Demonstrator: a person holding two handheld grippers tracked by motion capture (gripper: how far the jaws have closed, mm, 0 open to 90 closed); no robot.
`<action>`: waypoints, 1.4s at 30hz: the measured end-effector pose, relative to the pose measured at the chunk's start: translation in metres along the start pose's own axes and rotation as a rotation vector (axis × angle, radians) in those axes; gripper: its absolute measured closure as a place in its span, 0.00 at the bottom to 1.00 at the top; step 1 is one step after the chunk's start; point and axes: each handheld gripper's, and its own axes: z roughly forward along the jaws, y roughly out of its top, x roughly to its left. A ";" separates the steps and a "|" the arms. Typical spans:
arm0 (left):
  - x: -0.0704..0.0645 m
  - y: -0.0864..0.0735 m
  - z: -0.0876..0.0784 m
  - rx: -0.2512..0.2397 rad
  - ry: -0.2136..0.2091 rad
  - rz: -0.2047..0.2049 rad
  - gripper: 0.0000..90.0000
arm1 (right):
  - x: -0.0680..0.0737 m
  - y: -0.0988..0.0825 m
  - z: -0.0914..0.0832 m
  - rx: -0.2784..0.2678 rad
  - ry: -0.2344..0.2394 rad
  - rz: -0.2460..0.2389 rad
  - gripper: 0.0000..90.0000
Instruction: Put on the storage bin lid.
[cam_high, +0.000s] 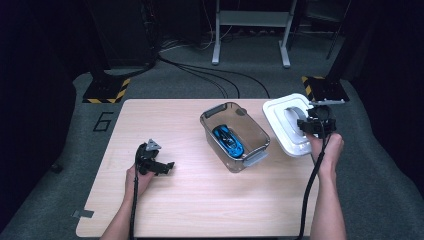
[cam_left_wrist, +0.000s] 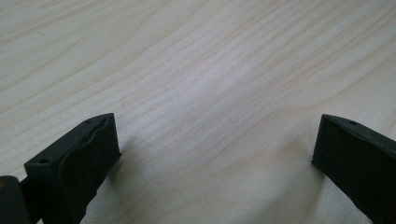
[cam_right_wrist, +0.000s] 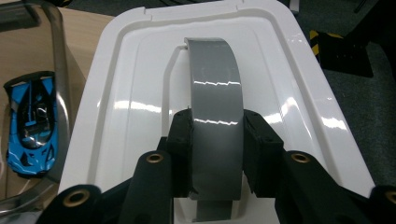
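Observation:
A white box lid (cam_high: 284, 122) with a grey arched handle (cam_right_wrist: 215, 88) is at the table's right end, just right of the box. My right gripper (cam_high: 306, 125) is shut on that handle, and its black pads (cam_right_wrist: 183, 135) press both sides of the grey strip. The lid (cam_right_wrist: 126, 98) looks slightly tilted. A translucent grey box (cam_high: 209, 126) stands mid-table with a blue toy car (cam_high: 228, 140) lying inside. The car (cam_right_wrist: 31, 122) also appears behind the box wall (cam_right_wrist: 59, 70). My left gripper (cam_high: 165, 166) rests on the wood at the left, open (cam_left_wrist: 215, 144), with nothing between its fingers.
The light wooden table (cam_high: 200, 200) has bare surface in front and to the left of the box. Grey carpet surrounds it, with yellow-black striped stand feet (cam_high: 106, 92) and cables (cam_high: 215, 75) behind. The lid overhangs the table's right edge.

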 end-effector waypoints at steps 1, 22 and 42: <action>0.000 0.000 0.000 0.000 0.000 0.000 0.00 | 0.002 0.002 -0.002 -0.001 0.001 -0.004 0.74; 0.000 0.000 0.000 -0.004 0.001 -0.002 0.00 | 0.057 0.032 -0.028 -0.058 0.059 -0.090 0.74; 0.000 0.000 0.000 -0.002 0.001 -0.001 0.00 | 0.101 0.038 -0.015 -0.060 0.154 -0.130 0.74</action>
